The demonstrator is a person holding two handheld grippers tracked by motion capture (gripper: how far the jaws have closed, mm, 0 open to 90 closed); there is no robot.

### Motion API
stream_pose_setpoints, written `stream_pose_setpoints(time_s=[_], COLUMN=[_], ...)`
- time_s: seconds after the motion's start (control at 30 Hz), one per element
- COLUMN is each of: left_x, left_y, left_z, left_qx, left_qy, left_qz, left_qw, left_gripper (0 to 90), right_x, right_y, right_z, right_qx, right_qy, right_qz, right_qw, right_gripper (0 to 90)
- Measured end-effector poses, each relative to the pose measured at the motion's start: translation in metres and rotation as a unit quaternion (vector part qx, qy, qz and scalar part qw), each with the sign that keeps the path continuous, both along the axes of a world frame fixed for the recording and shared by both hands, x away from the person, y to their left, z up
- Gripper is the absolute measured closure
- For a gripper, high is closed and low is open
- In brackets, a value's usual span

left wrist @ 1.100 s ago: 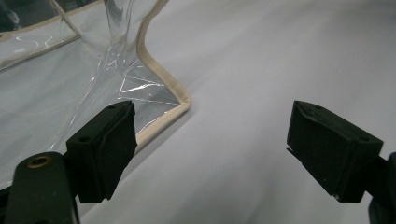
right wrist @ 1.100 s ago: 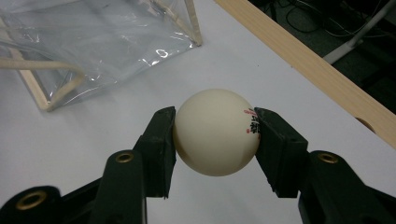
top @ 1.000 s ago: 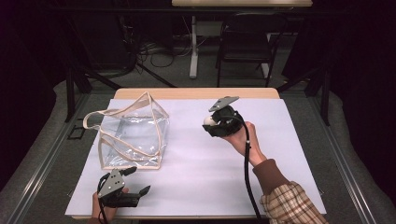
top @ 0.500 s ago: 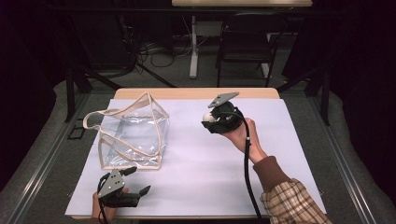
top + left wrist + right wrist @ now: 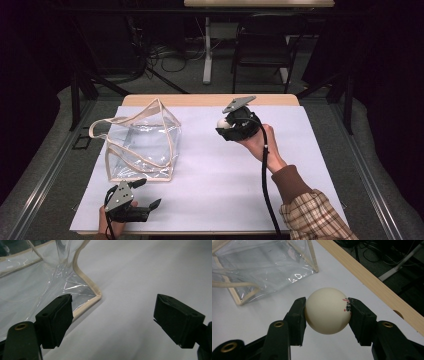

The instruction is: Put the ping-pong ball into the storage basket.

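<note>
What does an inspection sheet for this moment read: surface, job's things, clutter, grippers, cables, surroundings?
Surface: white sheet over a wooden table.
Job's things: white ball with red print; clear bag with beige trim, lying at the left.
Clutter: nothing seen.
Grippers: right gripper shut on the ball, held above the sheet; left gripper open, jaws apart beside the bag's corner.
Cables: black cable runs along the right forearm.
Surroundings: dark room, chair, floor cables beyond the table.
</note>
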State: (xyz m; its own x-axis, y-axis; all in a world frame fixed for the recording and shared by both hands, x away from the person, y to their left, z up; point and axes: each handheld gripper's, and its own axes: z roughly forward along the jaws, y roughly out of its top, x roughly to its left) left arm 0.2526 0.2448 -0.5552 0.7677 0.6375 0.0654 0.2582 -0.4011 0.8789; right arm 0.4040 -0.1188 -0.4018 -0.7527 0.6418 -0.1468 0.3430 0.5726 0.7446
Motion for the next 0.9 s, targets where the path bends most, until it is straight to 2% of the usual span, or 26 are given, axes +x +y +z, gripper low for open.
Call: stream_pose_setpoints(time_s=[0.3,0.9], left_x=[0.000,0.000], left_y=[0.000,0.000], left_z=[0.000,0.000], left_qx=[0.000,-0.002], left_qy=[0.000,-0.001], left_qz=[0.000,-0.001], left_qw=[1.0000,1.0000], left_gripper=[16.0,16.0], right_x=[0.002,0.003], right_y=[0.003,0.024], right_z=[0.006,0.017], right_qx=[0.005,0.003], right_qy=[-0.003,-0.013], right_qz=[0.002,0.018], right_qw=[1.0000,0.9998], right_gripper=[51.1,51.1])
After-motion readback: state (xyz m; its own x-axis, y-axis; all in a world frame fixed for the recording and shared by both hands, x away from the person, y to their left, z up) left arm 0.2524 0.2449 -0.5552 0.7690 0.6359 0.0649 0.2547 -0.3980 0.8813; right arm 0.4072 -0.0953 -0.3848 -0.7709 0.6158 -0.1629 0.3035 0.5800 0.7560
